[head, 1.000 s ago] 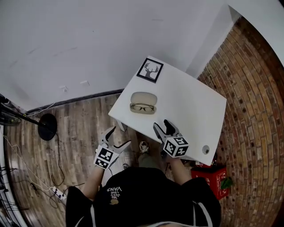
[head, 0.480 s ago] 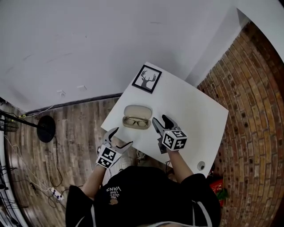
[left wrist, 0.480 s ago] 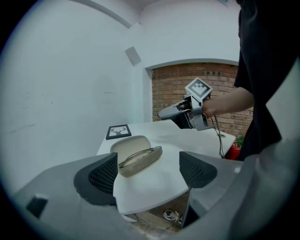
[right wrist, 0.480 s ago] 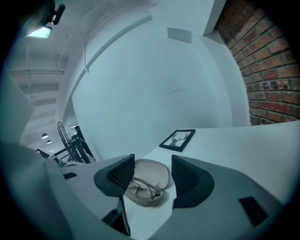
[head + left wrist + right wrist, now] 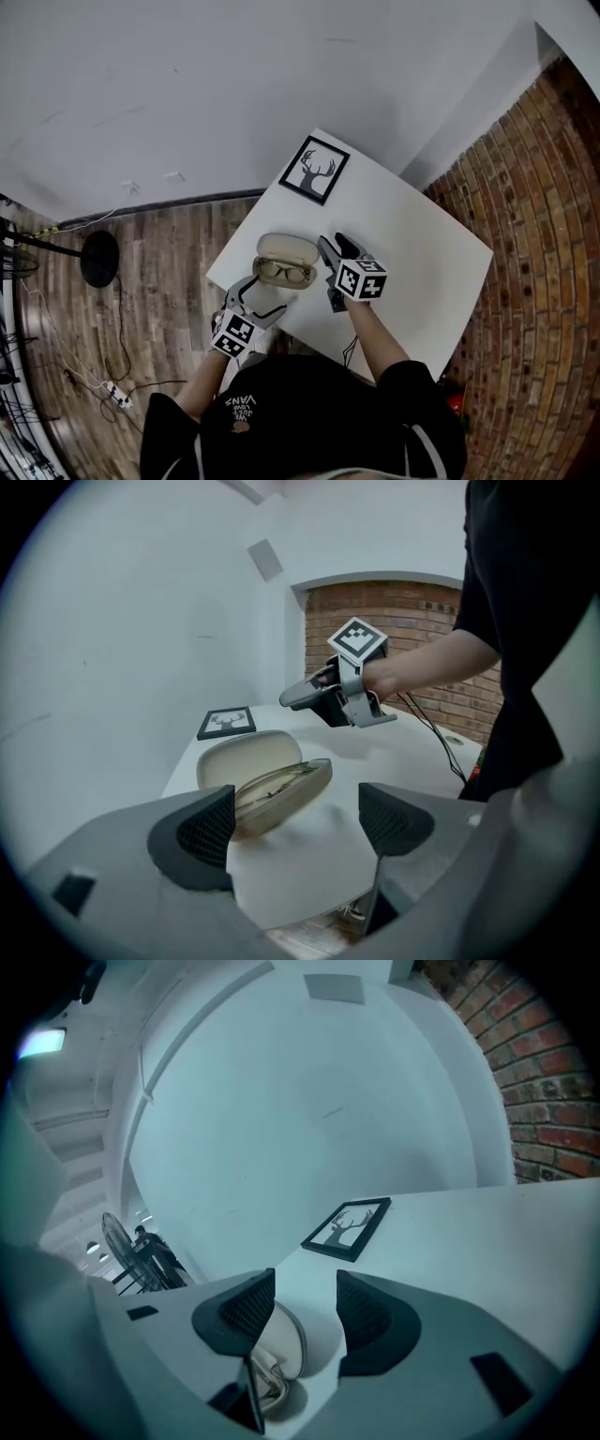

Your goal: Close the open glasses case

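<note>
Near the front edge of a smooth white square tabletop (image 5: 412, 234), a beige oval hard-shell glasses case (image 5: 284, 262) is lying open. Its rounded lid (image 5: 288, 247) is tilting back and thin dark-framed spectacles (image 5: 284, 273) are resting in the lower half, not far from a black-framed deer print (image 5: 315, 170). Facing it, the left gripper (image 5: 300, 819) is holding its ribbed dark pads (image 5: 208, 829) wide apart over bare table, the case sitting just ahead, while the right gripper (image 5: 305, 1312) is standing part-open, its jaws having just been closing, pinching nothing, the case's curved end showing just beyond the gap.
</note>
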A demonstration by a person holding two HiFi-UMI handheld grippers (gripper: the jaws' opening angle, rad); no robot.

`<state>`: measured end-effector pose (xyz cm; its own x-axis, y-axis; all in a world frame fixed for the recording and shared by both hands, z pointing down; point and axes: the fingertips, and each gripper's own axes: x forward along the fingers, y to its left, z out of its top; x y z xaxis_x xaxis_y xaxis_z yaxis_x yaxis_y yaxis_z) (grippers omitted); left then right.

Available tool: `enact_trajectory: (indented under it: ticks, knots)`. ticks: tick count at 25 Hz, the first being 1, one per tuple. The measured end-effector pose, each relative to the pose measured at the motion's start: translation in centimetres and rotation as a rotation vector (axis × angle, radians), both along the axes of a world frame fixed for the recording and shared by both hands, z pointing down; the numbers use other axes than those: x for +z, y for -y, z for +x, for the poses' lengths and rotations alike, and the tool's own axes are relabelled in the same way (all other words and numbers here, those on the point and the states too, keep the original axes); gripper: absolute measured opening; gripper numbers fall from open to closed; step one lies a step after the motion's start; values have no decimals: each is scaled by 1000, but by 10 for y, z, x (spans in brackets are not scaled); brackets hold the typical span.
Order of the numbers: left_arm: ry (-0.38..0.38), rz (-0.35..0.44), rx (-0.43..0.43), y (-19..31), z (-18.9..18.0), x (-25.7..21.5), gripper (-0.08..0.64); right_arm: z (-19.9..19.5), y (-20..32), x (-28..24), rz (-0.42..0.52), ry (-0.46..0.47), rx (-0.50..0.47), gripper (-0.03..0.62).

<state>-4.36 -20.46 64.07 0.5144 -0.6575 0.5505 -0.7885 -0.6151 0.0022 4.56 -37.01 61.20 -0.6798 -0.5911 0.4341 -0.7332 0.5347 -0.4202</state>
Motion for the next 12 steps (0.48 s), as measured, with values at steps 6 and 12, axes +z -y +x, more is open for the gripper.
enact_trajectory:
  ticks: [6, 12]
  knots:
    - [16, -67, -19, 1, 3, 24, 410, -3, 19, 35, -88, 39, 78, 166]
    - [17, -100, 34, -6, -1, 31, 407, -15, 15, 51, -138, -8, 50, 160]
